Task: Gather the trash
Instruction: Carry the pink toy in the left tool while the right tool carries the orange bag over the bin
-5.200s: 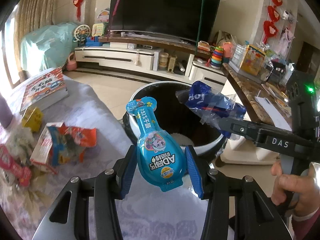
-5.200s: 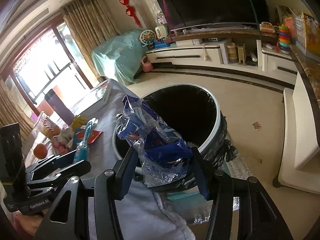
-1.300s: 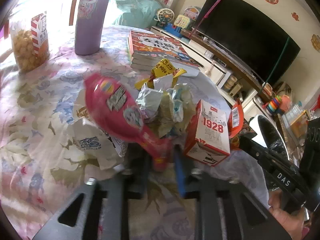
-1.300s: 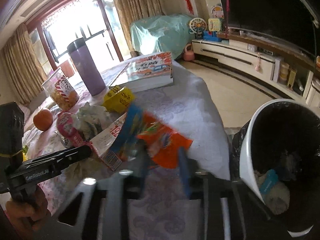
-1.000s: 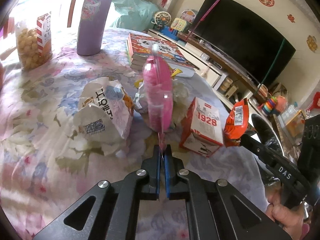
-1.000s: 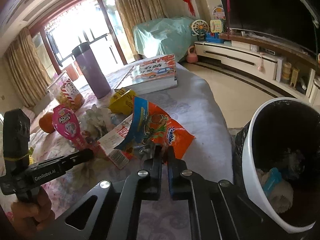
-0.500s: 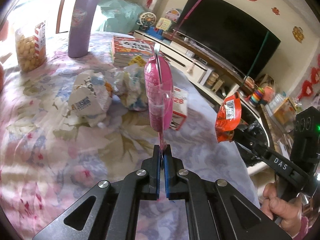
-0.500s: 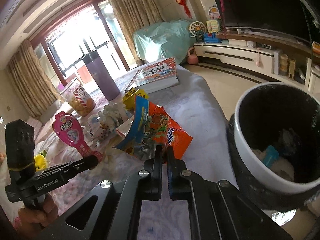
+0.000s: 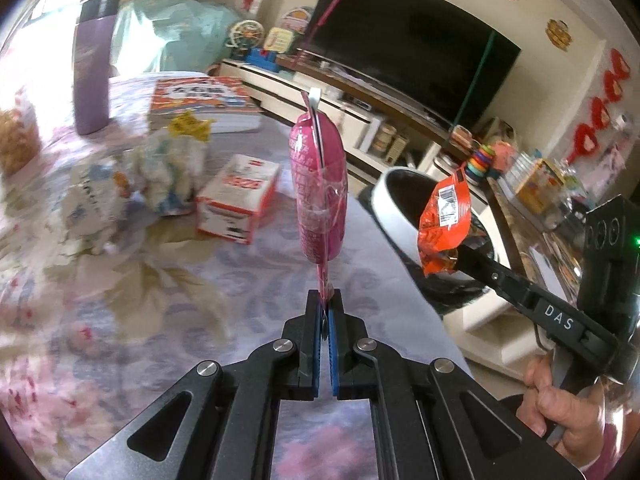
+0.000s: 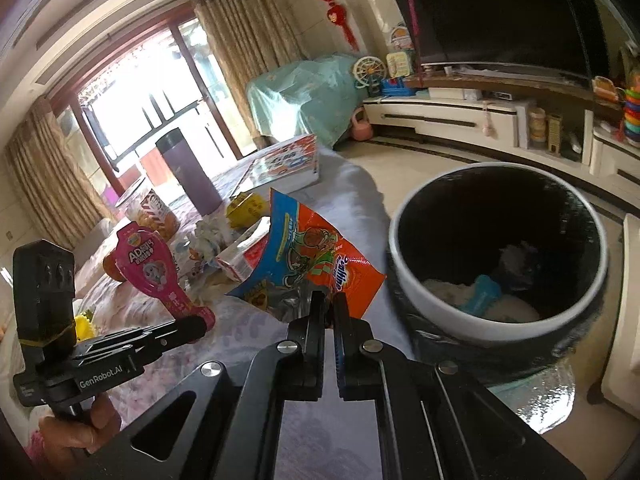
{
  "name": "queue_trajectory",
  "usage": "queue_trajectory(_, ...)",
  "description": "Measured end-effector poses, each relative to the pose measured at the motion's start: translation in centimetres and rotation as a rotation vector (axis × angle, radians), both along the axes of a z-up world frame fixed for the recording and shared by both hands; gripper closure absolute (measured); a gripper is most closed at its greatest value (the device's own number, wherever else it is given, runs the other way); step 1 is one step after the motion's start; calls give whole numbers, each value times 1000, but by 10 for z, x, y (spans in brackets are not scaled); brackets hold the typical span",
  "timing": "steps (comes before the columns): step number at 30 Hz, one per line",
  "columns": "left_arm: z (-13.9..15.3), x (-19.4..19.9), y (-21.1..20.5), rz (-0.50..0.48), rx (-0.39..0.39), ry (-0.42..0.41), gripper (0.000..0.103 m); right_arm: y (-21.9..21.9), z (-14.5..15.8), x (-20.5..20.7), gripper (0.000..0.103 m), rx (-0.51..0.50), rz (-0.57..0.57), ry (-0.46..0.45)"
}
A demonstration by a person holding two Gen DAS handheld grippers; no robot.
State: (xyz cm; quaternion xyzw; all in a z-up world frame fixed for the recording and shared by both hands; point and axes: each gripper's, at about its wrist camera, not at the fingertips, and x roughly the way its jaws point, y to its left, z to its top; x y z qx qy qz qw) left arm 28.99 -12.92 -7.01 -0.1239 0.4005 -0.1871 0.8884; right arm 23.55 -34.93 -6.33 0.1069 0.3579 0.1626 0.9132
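Bin, white-rimmed w/ black liner [image 10: 496,248], lies right of both pinched loads; right gripper [image 10: 329,312], fingers clamped on orange foil snack bag [image 10: 320,264], is nearer; left gripper [image 9: 325,312] fingers clamp pink paddle-shaped blister pack [image 9: 320,184], long axis upright.

Two grippers [image 9: 325,300] [image 10: 329,300], one pink package [image 9: 319,190], one orange wrapper [image 10: 316,264], one bin [image 10: 496,256]

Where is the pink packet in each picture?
Left wrist view: the pink packet stands edge-on in the middle, pinched at its bottom end by the left gripper.
Right wrist view: the pink packet is at the left, showing its front.
Shared landmark: the trash bin appears in both views.
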Motion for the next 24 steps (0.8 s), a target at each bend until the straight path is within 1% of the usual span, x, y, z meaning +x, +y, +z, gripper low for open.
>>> queue_trajectory(12,5,20,-38,-81,16,-15,102,-40,11,-9,99,-3,-75,-23)
queue_trajectory(24,7,39,-75,-159,37,-23,102,-74,12,-11,99,8,-140,-26)
